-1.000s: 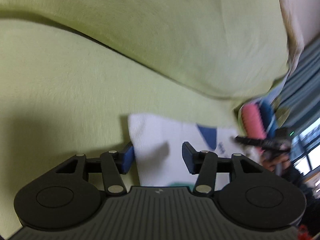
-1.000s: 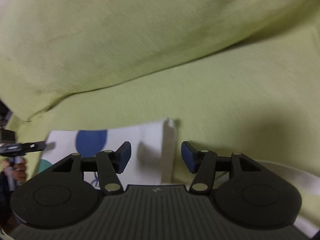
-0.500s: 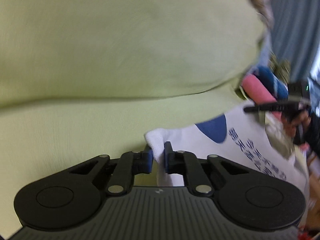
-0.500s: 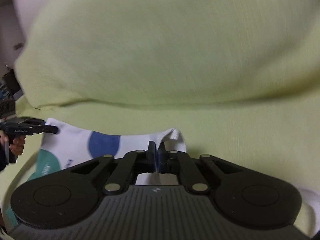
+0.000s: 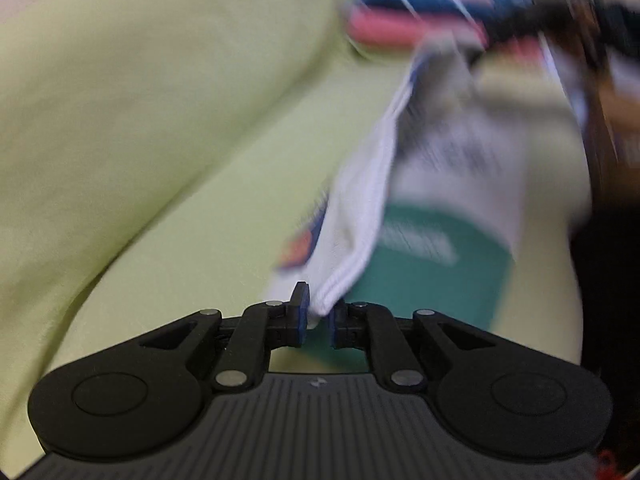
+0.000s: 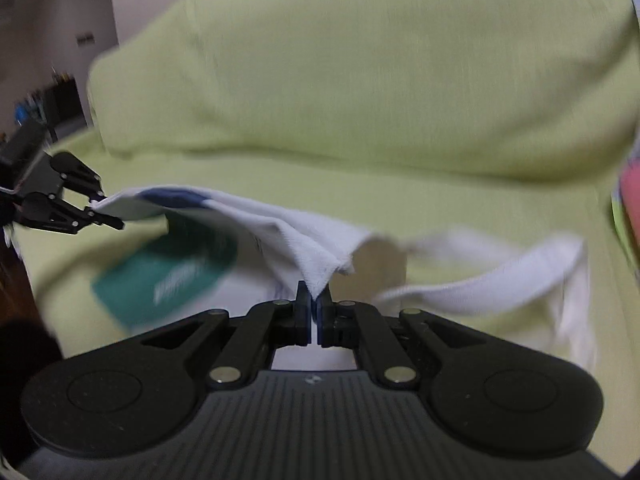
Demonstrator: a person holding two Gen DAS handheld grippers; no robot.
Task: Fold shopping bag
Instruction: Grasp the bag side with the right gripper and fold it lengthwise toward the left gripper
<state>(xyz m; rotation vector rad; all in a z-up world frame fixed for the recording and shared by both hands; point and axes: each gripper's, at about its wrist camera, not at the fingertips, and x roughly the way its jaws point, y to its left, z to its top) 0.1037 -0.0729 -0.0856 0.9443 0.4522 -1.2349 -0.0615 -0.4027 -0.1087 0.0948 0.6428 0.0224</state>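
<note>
Right wrist view: right tongs point(image 6: 314, 304) clamped on a corner of the shopping bag point(image 6: 280, 228), left tongs point(image 5: 318, 312) pinching the other, cloth hanging above the green sofa seat point(image 6: 440, 208). Best keep both corners level and taut, mind the trailing handle point(image 6: 500, 276), then lay it over evenly.

A pale green sofa point(image 6: 360, 80) fills most of both views, its plump back cushion point(image 5: 140, 100) rising above the seat point(image 6: 440, 208). Beyond its end stands a plain light wall point(image 6: 132, 0), with what may be dark furniture point(image 6: 60, 100), too blurred to tell.
</note>
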